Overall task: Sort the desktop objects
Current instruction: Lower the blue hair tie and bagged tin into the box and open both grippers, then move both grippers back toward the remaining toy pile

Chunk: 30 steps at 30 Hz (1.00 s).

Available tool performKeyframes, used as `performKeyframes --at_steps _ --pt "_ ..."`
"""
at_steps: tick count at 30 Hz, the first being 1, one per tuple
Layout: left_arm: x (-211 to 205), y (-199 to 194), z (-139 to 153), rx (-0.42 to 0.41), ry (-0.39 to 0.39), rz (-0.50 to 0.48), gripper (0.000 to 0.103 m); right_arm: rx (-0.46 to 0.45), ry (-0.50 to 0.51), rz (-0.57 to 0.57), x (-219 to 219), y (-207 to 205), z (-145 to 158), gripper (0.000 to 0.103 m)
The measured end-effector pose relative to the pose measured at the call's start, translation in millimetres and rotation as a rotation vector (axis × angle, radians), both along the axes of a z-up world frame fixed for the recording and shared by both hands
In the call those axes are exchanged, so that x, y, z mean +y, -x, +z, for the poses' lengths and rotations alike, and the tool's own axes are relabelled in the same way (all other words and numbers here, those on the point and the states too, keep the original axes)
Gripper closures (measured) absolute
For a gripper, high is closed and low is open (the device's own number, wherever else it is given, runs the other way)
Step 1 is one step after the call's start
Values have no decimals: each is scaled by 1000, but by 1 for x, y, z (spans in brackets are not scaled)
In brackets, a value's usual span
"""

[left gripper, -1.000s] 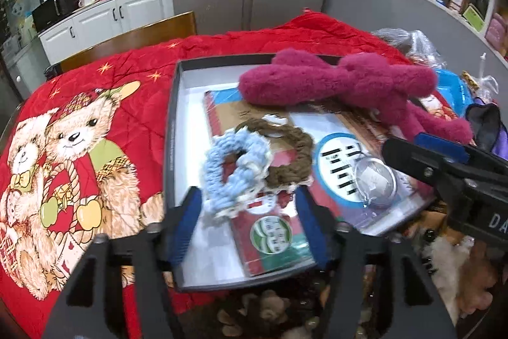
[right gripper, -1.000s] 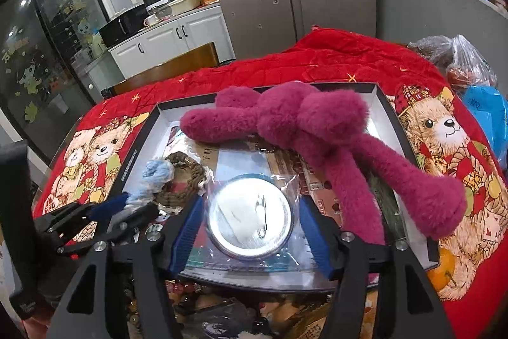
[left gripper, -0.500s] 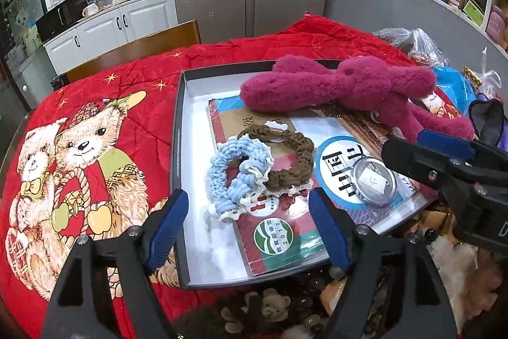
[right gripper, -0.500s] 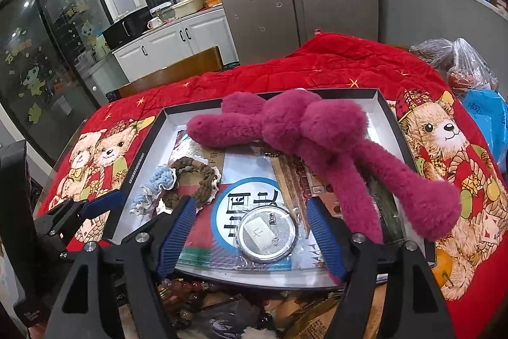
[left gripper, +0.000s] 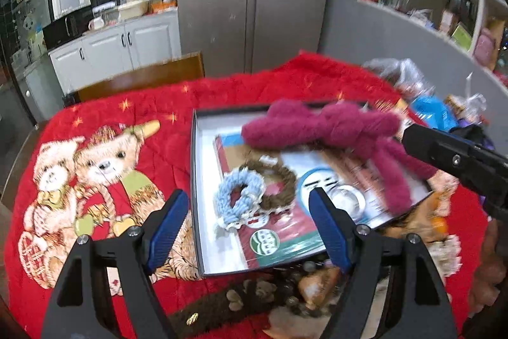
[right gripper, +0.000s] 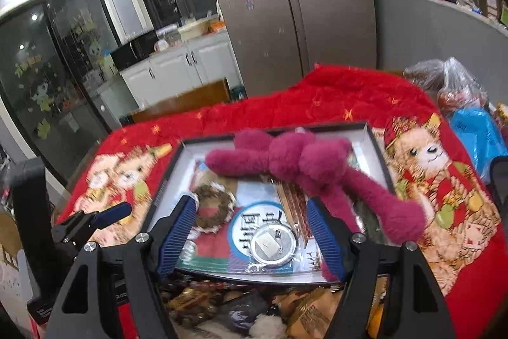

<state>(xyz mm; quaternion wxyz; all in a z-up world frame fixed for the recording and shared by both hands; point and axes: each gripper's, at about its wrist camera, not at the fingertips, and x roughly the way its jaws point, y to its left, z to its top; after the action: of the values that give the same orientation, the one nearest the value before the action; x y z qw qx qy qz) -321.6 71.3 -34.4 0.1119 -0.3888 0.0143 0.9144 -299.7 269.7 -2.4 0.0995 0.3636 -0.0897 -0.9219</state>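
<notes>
A shallow black-rimmed box (left gripper: 194,180) (right gripper: 373,142) lies on the red bear blanket. In it lie a magenta plush toy (left gripper: 333,126) (right gripper: 304,161), a light blue scrunchie (left gripper: 238,199), a brown scrunchie (left gripper: 282,180) (right gripper: 212,205), a round silver badge in a clear bag (left gripper: 346,199) (right gripper: 273,243) and printed booklets (left gripper: 276,237). My left gripper (left gripper: 250,227) is open and empty, held above the box's near edge. My right gripper (right gripper: 250,234) is open and empty, raised above the badge. The left gripper also shows in the right wrist view (right gripper: 104,215).
The red blanket (left gripper: 95,173) covers the table. A pile of small toys and trinkets (right gripper: 238,307) lies at the near edge below the box. Plastic bags (right gripper: 451,84) and a blue bag (right gripper: 476,132) sit at the right. A wooden chair back (left gripper: 143,78) stands behind.
Both grippers opened, let go of the blue scrunchie and the badge inside the box, then pulled back and rose. The scrunchie and badge now lie in the box.
</notes>
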Motion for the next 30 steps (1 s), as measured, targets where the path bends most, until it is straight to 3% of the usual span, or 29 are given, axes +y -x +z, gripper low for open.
performKeyframes --at_steps 5,9,16,21,26,30 --pt "-8 -31 48 73 -64 -16 23 82 16 -10 -1 -26 35 22" --pt "-14 -66 84 151 -72 -14 21 133 37 -10 -9 -49 62 22" --pt "-30 -130 115 246 -54 8 17 259 12 56 -30 -120 90 18" --pt "-47 -172 93 219 -134 28 17 303 50 28 -30 -169 83 17" --pt "-55 -212 43 164 -151 46 17 328 12 -62 -22 -224 58 17" --pt "-44 -207 24 96 -113 22 17 309 -63 -113 -18 -244 40 15"
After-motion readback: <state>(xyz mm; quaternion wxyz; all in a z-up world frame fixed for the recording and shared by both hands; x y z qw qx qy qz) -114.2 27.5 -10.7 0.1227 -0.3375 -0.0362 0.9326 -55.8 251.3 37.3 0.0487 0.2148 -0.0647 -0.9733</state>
